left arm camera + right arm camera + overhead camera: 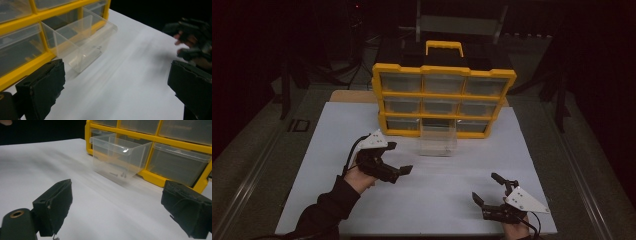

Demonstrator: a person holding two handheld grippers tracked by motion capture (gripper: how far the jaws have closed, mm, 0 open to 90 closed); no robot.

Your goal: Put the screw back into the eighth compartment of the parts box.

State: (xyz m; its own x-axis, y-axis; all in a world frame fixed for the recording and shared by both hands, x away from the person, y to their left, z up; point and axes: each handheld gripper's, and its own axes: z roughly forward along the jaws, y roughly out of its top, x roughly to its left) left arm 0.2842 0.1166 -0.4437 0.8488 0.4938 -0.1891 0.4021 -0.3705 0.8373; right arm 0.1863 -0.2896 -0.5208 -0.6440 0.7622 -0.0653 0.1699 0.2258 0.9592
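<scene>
Resting upright: clear drawer (438, 141) | long axis toward yellow organizer (443, 99)

I work in a dim room; the light falls mostly on the white sheet (432, 200) spread in front of me, and everything past it sinks into near black. The sheet lies on a greyish table (257, 165) whose sides run off to my left and right, with a pale metal rail (249, 182) along the left edge. A small dark rectangular thing (299, 125) sits on the table left of the sheet. Behind, I can make out a grey metal frame (459, 22) and dark stand legs (286, 85); the walls are too dark to tell.
</scene>
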